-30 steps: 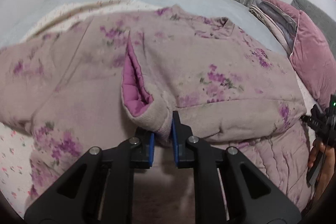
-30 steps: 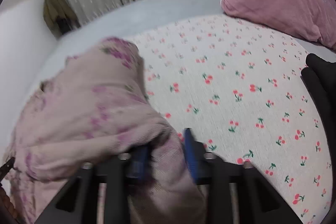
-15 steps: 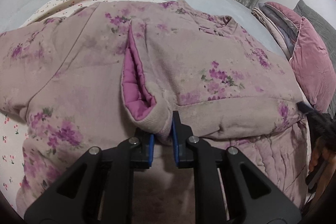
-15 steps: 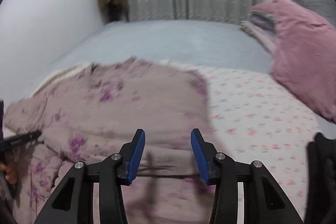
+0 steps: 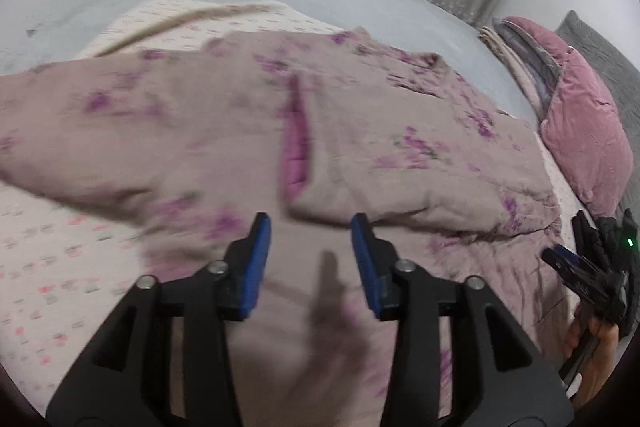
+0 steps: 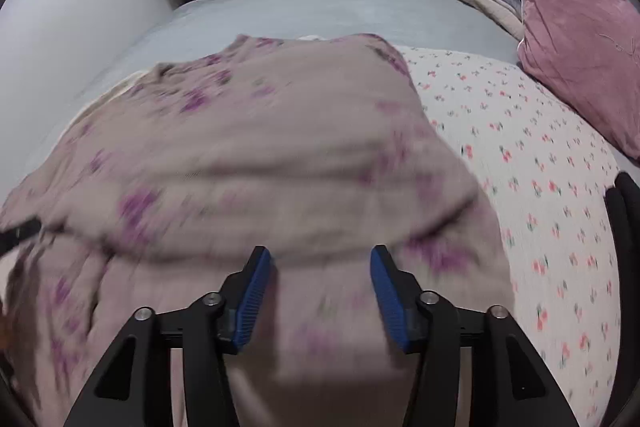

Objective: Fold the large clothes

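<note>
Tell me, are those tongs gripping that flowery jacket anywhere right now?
No. The left tongs and the right tongs are both open with nothing between them; the floral jacket lies loose on the bed.

Left gripper (image 5: 311, 233) hangs with blue pads spread wide, gripping nothing. Right gripper (image 6: 321, 265) gapes just the same, empty.
</note>
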Demonstrator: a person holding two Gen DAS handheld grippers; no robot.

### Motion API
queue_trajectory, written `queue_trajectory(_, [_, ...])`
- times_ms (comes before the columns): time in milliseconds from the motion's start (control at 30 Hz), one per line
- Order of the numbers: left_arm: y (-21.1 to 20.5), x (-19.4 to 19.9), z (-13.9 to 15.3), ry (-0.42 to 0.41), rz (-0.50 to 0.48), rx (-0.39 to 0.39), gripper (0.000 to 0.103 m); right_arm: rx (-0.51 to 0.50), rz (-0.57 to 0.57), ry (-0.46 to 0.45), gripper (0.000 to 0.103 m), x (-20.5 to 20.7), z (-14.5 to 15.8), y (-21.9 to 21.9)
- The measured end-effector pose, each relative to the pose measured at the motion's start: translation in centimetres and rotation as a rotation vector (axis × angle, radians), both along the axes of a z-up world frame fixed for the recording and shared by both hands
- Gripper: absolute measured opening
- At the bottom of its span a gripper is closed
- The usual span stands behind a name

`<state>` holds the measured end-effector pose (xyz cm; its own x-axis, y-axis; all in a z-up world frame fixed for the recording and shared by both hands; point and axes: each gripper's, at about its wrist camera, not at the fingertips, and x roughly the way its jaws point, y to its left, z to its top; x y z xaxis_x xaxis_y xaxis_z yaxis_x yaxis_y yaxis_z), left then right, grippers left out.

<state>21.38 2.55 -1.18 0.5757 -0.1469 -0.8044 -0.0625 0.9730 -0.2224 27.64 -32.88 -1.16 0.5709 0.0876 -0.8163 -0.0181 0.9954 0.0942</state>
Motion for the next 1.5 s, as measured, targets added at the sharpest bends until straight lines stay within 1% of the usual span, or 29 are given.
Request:
queue_trajectory(67, [3.1,-2.3,0.3,0.031,0.059,-0.008,0.052,-0.007,0.004,0.019,0.065,-2.7,0.3,0.0])
queue_trajectory(167, [7.9,-6.6,-0.4,0.085,0.154,-0.061,0.052,0.074,0.006,0.016,0.065,-6.2,1.3,-0.9])
queue_trajectory(233, [10.6,-10.3,-1.4,0.102,0.196,-0.091,0.052,0.132,-0.038,-0.008,0.065,-8.9,2.2,-2.3])
queue_trajectory(300, [12.7,-14.3,-2.3,0.127,0.213,-0.102,0.051,0.168,-0.082,-0.015,0.065,-11.3,2.4,-3.8])
queue_trajectory(433, [13.9,-18.6,-2.8,0.143,0.165,-0.181,0.051,0.215,-0.19,0.0,0.065,-17.3,1.4,-8.1])
queue_trajectory(533, [12.9,-20.5,-2.9,0.147,0.074,-0.169,0.051,0.267,-0.267,0.01,0.065,-21.7,0.6,-11.0])
queue_trajectory(600, [12.2,-20.8,-3.4,0.173,0.011,-0.183,0.051,0.29,-0.295,0.021,0.065,-23.9,0.2,-12.2])
queue_trajectory(667, [12.3,-21.1,-4.0,0.218,0.003,-0.192,0.051,0.297,-0.32,0.052,0.065,-26.0,0.1,-13.6])
queue_trajectory(700, [12.4,-21.5,-3.9,0.213,0.01,-0.188,0.051,0.292,-0.323,0.058,0.065,-26.6,0.2,-14.0])
queue_trajectory(733, [12.5,-22.4,-3.5,0.194,0.002,-0.177,0.051,0.266,-0.312,0.065,0.065,-27.5,0.5,-14.4])
queue_trajectory(800, [12.5,-23.9,-2.9,0.167,-0.049,-0.151,0.051,0.137,-0.212,0.094,0.065,-29.3,1.0,-13.8])
queue_trajectory(833, [12.4,-24.8,-2.7,0.167,-0.07,-0.124,0.051,0.066,-0.151,0.123,0.065,-30.0,0.8,-13.1])
queue_trajectory(900, [12.0,-26.1,-2.6,0.166,-0.107,-0.068,0.051,-0.002,-0.079,0.176,0.065,-31.0,-0.1,-12.6])
queue_trajectory(933, [11.5,-26.5,-2.9,0.175,-0.141,-0.033,0.051,-0.017,-0.063,0.196,0.065,-31.3,-0.8,-12.6])
queue_trajectory(967, [11.3,-26.6,-3.3,0.184,-0.17,-0.022,0.051,-0.027,-0.053,0.21,0.065,-31.4,-1.3,-12.6])
queue_trajectory(1000, [11.1,-26.5,-3.6,0.195,-0.184,-0.026,0.051,-0.037,-0.034,0.225,0.065,-31.2,-1.9,-12.4])
queue_trajectory(1033, [11.0,-26.0,-4.3,0.225,-0.186,-0.057,0.051,-0.041,-0.001,0.243,0.063,-30.7,-2.6,-12.1])
queue_trajectory(1067, [10.9,-25.6,-4.8,0.24,-0.189,-0.093,0.051,-0.064,0.017,0.236,0.063,-30.2,-2.6,-11.8])
queue_trajectory(1100, [10.9,-25.3,-5.0,0.242,-0.204,-0.112,0.051,-0.074,0.008,0.193,0.063,-29.7,-2.1,-11.7])
queue_trajectory(1133, [10.5,-25.1,-5.2,0.244,-0.219,-0.116,0.051,-0.054,0.012,0.172,0.063,-29.0,-1.7,-11.7])
queue_trajectory(1167, [10.1,-24.3,-5.5,0.25,-0.199,-0.093,0.051,-0.021,0.019,0.154,0.063,-28.5,-1.3,-11.7])
queue_trajectory(1200, [9.8,-23.9,-5.7,0.252,-0.192,-0.089,0.05,0.043,0.013,0.116,0.063,-27.8,-0.8,-12.0])
queue_trajectory(1233, [9.5,-23.5,-5.6,0.255,-0.196,-0.091,0.04,0.103,0.029,0.115,0.061,-27.1,-0.6,-12.1])
queue_trajectory(1267, [9.3,-23.4,-5.3,0.242,-0.188,-0.094,0.034,0.12,0.037,0.121,0.057,-26.7,-0.6,-12.0])
queue_trajectory(1333, [8.5,-23.4,-4.3,0.207,-0.193,-0.078,0.023,0.127,0.019,0.128,0.055,-26.0,-0.5,-11.9])
queue_trajectory(1400, [7.7,-23.3,-3.8,0.19,-0.188,-0.044,0.019,0.171,0.025,0.131,0.025,-25.6,-0.5,-11.7])
queue_trajectory(1433, [7.4,-23.4,-3.6,0.185,-0.179,-0.037,0.017,0.203,0.008,0.142,0.015,-25.3,-0.6,-11.7])
queue_trajectory(1467, [7.3,-23.7,-3.1,0.178,-0.167,-0.043,0.017,0.193,-0.005,0.143,0.012,-25.1,-0.6,-11.2])
queue_trajectory(1500, [7.7,-24.1,-2.3,0.169,-0.142,-0.076,0.016,0.18,-0.015,0.126,0.011,-25.3,0.2,-10.9])
